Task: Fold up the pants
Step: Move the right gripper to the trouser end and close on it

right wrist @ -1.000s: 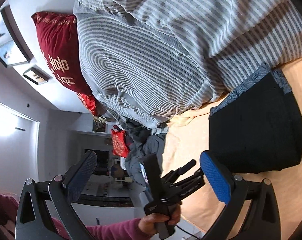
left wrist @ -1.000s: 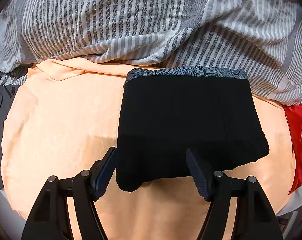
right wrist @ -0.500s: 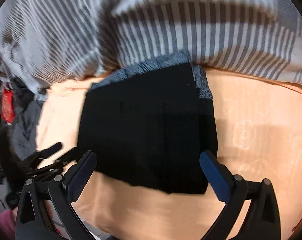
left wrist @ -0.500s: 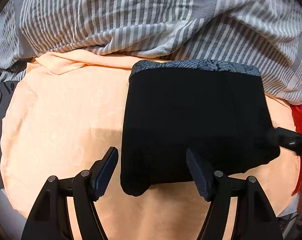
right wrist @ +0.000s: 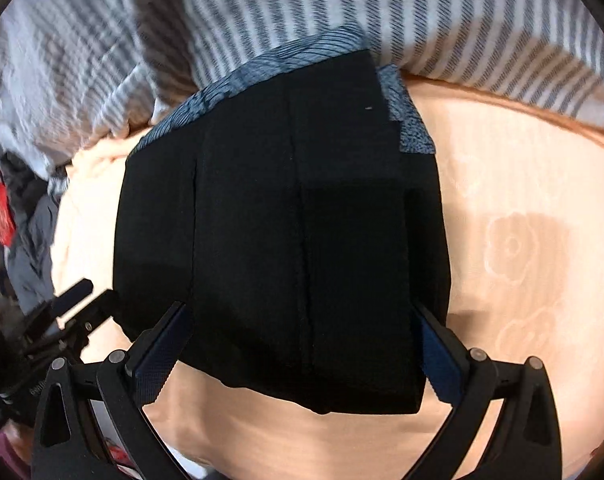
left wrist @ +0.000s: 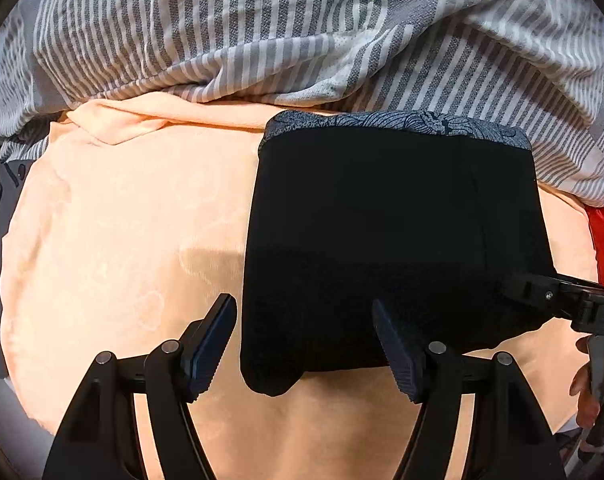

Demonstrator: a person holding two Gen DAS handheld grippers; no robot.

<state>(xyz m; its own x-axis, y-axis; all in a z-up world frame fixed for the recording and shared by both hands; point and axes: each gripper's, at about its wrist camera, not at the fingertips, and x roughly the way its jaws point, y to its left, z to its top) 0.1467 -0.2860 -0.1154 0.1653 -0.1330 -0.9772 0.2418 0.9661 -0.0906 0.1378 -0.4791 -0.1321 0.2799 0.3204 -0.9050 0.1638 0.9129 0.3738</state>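
I am holding the left gripper [left wrist: 305,342] and right gripper [right wrist: 302,350] spread wide, gripping nothing, over the folded black pants [left wrist: 393,240] lying on the peach sheet [left wrist: 114,240] beside the striped duvet [left wrist: 302,28].

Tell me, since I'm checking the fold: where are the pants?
The black pants lie folded on the peach sheet, waistband against the striped duvet, between both open claws.

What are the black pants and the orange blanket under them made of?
The black pants look like soft matte woven or knit cloth, with stitched seams and a patterned grey-blue waistband; the exact fibre is unclear. The orange blanket looks like smooth, slightly shiny fabric with a faint flower pattern pressed or woven in.
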